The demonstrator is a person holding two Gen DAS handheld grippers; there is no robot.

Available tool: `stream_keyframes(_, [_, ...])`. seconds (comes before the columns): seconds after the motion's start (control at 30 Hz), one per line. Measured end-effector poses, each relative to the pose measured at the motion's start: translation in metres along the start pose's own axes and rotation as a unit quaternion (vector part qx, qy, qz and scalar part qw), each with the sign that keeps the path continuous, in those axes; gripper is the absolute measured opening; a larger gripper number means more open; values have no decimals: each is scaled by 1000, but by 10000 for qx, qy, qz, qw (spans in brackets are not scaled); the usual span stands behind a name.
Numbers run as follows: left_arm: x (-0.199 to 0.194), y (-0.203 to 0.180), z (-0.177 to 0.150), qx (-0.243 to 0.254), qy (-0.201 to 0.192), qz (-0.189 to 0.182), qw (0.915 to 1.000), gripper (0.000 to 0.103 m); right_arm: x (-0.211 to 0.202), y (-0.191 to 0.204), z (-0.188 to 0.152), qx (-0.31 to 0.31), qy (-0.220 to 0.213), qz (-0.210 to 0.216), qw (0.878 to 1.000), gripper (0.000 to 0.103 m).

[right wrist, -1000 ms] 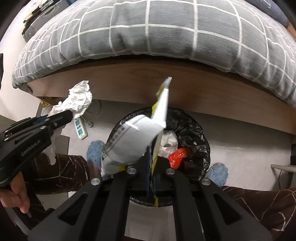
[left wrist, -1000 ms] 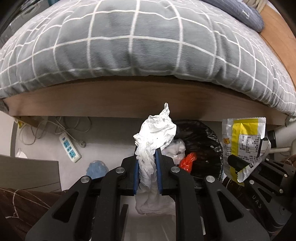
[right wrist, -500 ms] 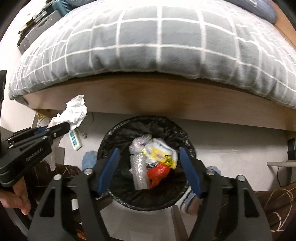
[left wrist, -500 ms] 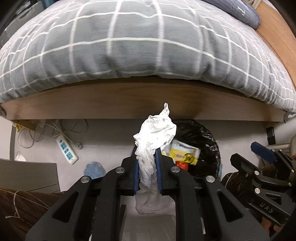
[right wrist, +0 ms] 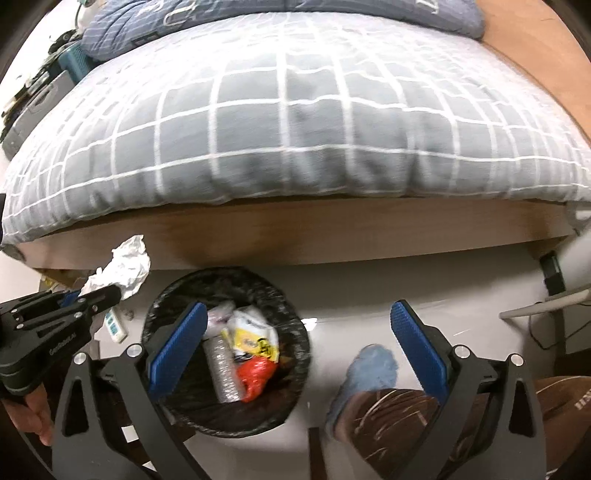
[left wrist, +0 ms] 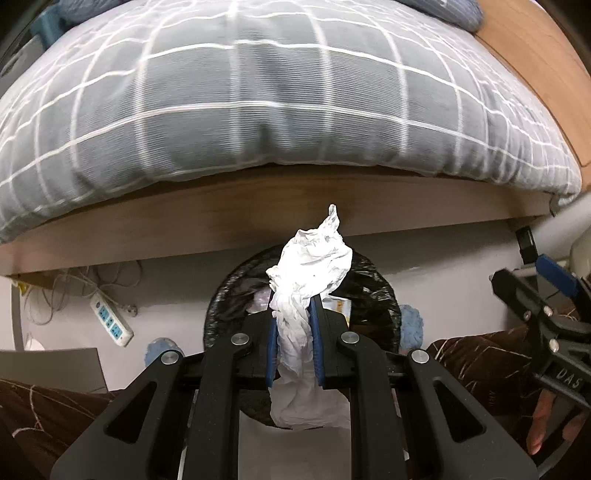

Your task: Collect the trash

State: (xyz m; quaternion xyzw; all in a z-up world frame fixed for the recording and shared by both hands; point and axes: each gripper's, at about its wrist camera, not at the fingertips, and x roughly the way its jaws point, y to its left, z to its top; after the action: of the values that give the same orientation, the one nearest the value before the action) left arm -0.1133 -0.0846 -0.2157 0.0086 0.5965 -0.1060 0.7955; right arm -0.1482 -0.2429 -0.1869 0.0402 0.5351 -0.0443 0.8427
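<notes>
Right wrist only: yellow wrapper (right wrist: 255, 334) inside the bin (right wrist: 295, 332).

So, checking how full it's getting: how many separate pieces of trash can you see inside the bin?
4: a clear bottle, a yellow wrapper, a red wrapper and a whitish bag. More may be hidden underneath.

This is a bedroom in a home. A bed with a wooden frame (right wrist: 295, 236) fills the view from 9 to 3 o'clock, covered by a grey duvet (right wrist: 295, 129) with white grid lines. A blue pillow (right wrist: 295, 11) lies at 12 o'clock. On the pale floor (right wrist: 369, 288) stands a bin with a black bag (right wrist: 299, 332), and a white power strip (left wrist: 110, 321) with cables lies at 8 o'clock.
</notes>
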Motion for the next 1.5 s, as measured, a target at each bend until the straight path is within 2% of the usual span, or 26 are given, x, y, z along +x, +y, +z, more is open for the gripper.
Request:
stream_keyframes(0.23, [2,-15,3,85,36,-14,10000,15,-3,-13,0,125,-25,-35,9999,95])
stream_keyframes(0.37, [3,-10,2,43,28,50,10000,18,-2,-12,0,141,-13,-38,9999,95])
stream_keyframes(0.47, [2,-6,1,-21,5,111,9999,34,-1,-7,0,106,-12,-13,9999,95])
stream_keyframes(0.53, [-1,-3,1,-65,-52,126,9999,48,0,-4,-1,74,-14,-3,10000,95])
stream_keyframes(0.63, [-5,-2,2,-53,-144,167,9997,58,-2,-1,0,47,-32,10,10000,95])
stream_keyframes(0.97, [-34,11,3,-178,-520,270,9981,84,-14,14,3,-93,-197,83,9997,95])
stream_keyframes(1.1, [-66,22,1,-281,-909,388,9947,97,-31,23,8,-240,-389,109,9989,95])
stream_keyframes(1.3, [-114,38,6,-421,-1301,454,9896,97,-77,24,21,-150,-782,164,9967,95])
stream_keyframes(1.5, [-170,34,2,-428,-1689,560,9831,97,-137,34,31,-260,-1272,134,9914,95])
